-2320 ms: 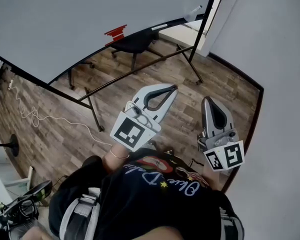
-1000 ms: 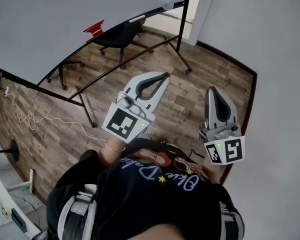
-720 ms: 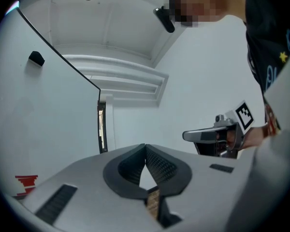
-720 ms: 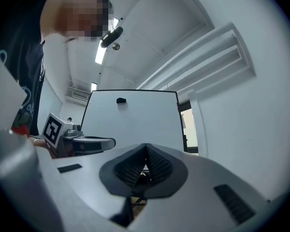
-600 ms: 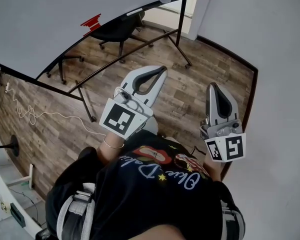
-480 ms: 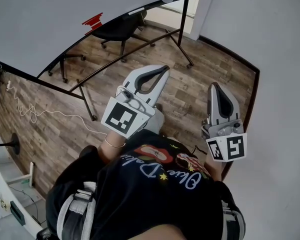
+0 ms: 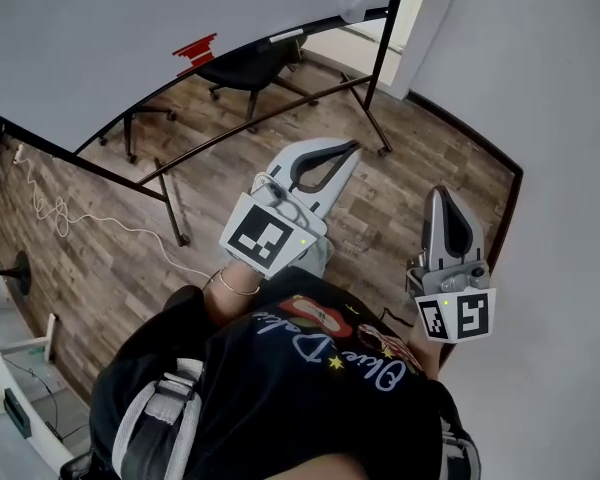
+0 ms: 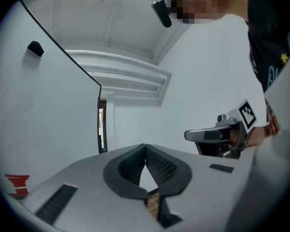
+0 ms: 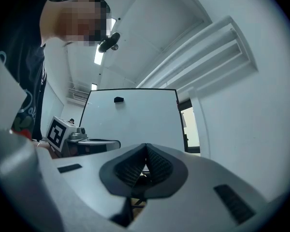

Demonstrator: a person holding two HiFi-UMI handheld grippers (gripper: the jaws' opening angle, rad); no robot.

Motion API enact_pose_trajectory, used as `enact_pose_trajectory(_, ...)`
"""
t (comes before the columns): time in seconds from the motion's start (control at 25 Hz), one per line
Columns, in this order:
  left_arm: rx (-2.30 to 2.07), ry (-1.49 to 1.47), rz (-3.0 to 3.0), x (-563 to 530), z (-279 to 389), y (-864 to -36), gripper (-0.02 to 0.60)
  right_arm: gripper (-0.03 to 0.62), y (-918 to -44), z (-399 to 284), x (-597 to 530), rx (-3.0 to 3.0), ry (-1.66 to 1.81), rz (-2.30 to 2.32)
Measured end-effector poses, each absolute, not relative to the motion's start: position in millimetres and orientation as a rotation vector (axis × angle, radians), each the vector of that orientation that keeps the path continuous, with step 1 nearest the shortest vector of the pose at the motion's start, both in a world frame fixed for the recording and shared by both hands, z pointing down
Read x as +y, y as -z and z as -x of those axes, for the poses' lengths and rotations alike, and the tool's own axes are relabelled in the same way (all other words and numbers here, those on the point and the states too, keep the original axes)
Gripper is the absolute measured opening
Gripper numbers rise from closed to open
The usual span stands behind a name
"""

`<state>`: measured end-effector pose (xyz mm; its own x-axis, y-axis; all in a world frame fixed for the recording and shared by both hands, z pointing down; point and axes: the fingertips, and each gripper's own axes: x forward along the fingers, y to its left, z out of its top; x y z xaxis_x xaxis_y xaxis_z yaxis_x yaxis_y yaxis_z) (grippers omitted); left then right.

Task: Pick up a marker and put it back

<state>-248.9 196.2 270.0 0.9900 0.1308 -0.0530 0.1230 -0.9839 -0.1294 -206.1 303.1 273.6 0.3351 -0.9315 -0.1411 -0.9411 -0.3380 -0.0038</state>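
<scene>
Both grippers sit slightly further right and lower in my head view than a second ago. Along the whiteboard [image 7: 130, 28] ledge I see a red object [image 7: 198, 50], then what looks like a slim white marker [image 7: 285, 36], well apart from my tools. My left gripper [image 7: 348, 149] is closed, tips touching, holding nothing; my right gripper [image 7: 441, 194] likewise

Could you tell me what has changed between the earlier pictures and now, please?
Almost nothing: the left gripper and right gripper shifted only slightly in the head view. Nothing was taken hold of or let go. Both stay shut and empty, side by side above the wooden floor.
</scene>
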Motion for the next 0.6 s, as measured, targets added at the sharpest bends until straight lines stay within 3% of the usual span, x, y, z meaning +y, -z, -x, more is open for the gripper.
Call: enact_pose_trajectory(0.6,-0.139,-0.133,3.003,126.9,177.1,-263.7,0.003,0.0,-274.5,126.6,224.8,1.816,-0.145,2.443)
